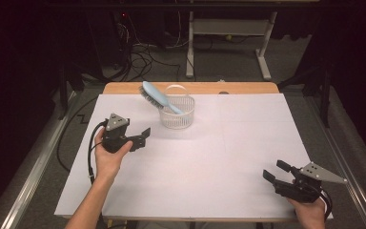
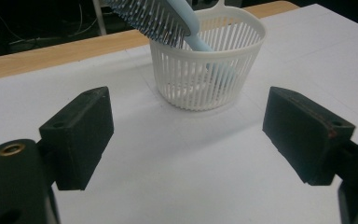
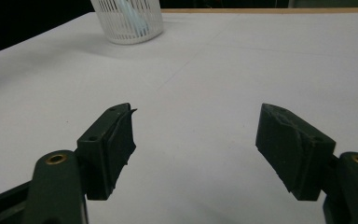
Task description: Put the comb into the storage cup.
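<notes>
Hairbrush (image 2: pixel 168 18) bristles face down | left tool (image 2: pixel 186 135) empty, facing basket (image 2: pixel 205 70)

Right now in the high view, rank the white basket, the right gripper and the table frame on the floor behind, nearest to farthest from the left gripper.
1. White basket, just up-right of the left gripper.
2. Right gripper, across the table.
3. Table frame, beyond the far edge.

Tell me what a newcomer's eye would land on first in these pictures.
First, the light blue hairbrush standing slanted in the white slotted basket at the far middle of the white-covered table, bristle head jutting over the rim. Then the left gripper near the basket and the right gripper at the near right corner, both open and empty.
</notes>
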A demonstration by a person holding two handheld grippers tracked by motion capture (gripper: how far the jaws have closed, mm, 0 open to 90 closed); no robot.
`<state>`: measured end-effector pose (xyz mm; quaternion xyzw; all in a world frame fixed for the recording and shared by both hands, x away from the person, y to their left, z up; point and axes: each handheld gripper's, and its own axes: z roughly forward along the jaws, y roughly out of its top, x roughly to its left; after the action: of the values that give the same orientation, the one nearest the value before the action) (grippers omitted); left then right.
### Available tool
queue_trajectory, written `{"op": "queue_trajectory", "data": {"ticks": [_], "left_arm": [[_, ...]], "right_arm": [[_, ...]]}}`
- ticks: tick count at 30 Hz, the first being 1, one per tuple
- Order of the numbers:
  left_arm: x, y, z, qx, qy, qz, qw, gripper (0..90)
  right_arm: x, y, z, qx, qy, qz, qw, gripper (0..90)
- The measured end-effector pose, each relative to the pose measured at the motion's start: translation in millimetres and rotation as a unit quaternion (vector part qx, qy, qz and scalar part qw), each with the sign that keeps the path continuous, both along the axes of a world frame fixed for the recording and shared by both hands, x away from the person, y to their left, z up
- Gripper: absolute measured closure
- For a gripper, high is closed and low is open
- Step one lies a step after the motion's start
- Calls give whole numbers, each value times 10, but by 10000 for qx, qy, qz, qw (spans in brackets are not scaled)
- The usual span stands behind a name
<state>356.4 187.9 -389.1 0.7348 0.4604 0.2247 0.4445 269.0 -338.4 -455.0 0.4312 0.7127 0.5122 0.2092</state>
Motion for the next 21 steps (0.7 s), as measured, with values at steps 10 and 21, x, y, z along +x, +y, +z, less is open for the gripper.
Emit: {"op": "queue_trajectory", "data": {"ticks": [10,21], "left_arm": [[-52,15,-27,-23,-20,-2,10000,172],[-107,57,-71,-78,-38,30,10000,172]], "right_arm": [[-1,-5,0,10,1,-14,10000,282],[2,-5,-4,19,13,-42,10000,282]]}}
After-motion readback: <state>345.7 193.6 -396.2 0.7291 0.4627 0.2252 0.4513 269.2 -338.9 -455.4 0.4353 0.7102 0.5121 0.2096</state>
